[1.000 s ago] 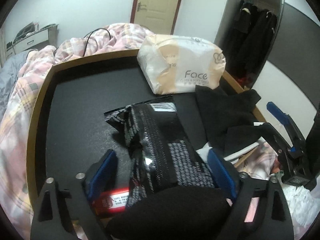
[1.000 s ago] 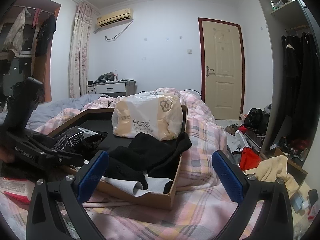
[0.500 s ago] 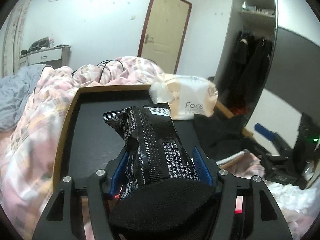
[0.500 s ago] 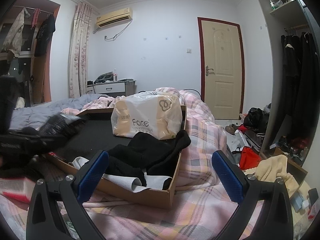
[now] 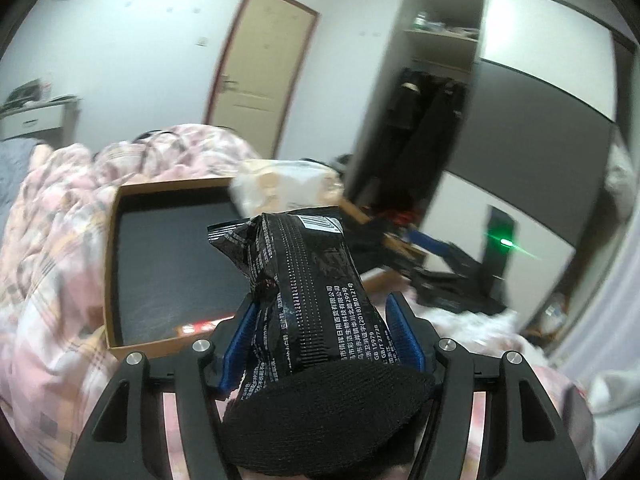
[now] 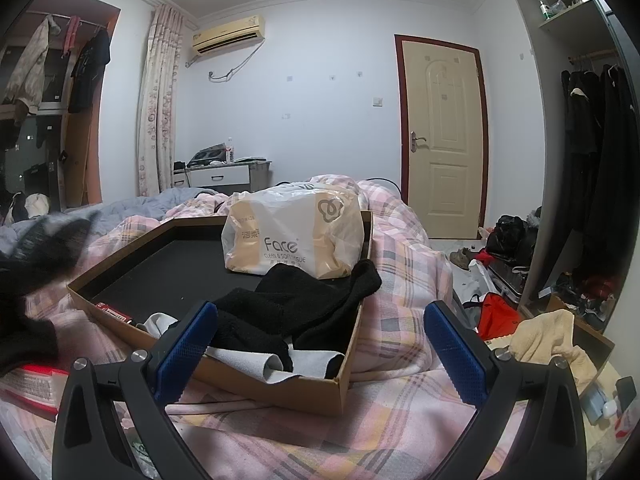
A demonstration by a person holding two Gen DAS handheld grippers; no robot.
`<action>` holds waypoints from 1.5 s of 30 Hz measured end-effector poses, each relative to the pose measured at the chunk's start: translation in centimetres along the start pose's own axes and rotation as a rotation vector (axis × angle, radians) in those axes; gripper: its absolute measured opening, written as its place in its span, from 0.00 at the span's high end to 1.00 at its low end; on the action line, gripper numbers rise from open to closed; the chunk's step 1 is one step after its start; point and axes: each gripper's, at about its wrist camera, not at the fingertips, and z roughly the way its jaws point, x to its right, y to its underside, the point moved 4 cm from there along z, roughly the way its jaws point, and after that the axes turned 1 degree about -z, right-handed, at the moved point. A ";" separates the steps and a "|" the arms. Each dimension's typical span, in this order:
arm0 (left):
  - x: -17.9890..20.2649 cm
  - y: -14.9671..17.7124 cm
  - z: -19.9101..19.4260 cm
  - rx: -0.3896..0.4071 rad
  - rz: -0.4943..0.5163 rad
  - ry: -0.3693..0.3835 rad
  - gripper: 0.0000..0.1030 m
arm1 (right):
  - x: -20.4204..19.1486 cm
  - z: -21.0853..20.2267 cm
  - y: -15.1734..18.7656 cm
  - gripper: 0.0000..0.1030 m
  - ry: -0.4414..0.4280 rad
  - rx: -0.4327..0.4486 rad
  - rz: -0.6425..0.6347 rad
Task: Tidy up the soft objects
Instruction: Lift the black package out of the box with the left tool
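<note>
Left gripper (image 5: 320,334) fingers clamped on glossy black plastic packet (image 5: 308,292), above brown cardboard tray (image 5: 110,264). Right gripper (image 6: 320,352) fingers apart, empty. Risk of slipping: smooth wrapper, soft contents.

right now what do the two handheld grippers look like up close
Both look alike. The left gripper and the right gripper each have matte black plastic arms with triangular cut-outs, silver round bolt heads at the joints, and two fingers faced with blue, finely ribbed pads. No cables or printed markings show on them here.
</note>
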 end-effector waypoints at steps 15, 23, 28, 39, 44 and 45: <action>-0.8 3.3 1.1 -0.208 0.049 0.063 0.24 | 0.1 -0.1 0.0 0.00 0.000 -0.001 0.002; -1.1 2.5 -0.9 -0.150 0.056 0.070 0.12 | 0.1 -0.1 0.0 0.00 -0.001 -0.002 0.002; -1.8 1.5 -2.1 -0.065 0.023 0.062 0.00 | 0.1 0.0 0.0 0.00 -0.001 -0.004 0.002; -3.3 -0.1 -2.9 0.101 -0.051 -0.052 0.00 | 0.2 0.0 0.2 0.00 0.001 -0.005 0.002; -4.2 -0.6 -3.4 0.187 -0.107 -0.129 0.00 | 0.1 0.0 0.2 0.00 0.001 -0.006 0.002; -4.2 -0.6 -3.2 0.193 -0.108 -0.148 0.00 | 0.1 -0.1 0.2 0.00 0.001 -0.005 0.001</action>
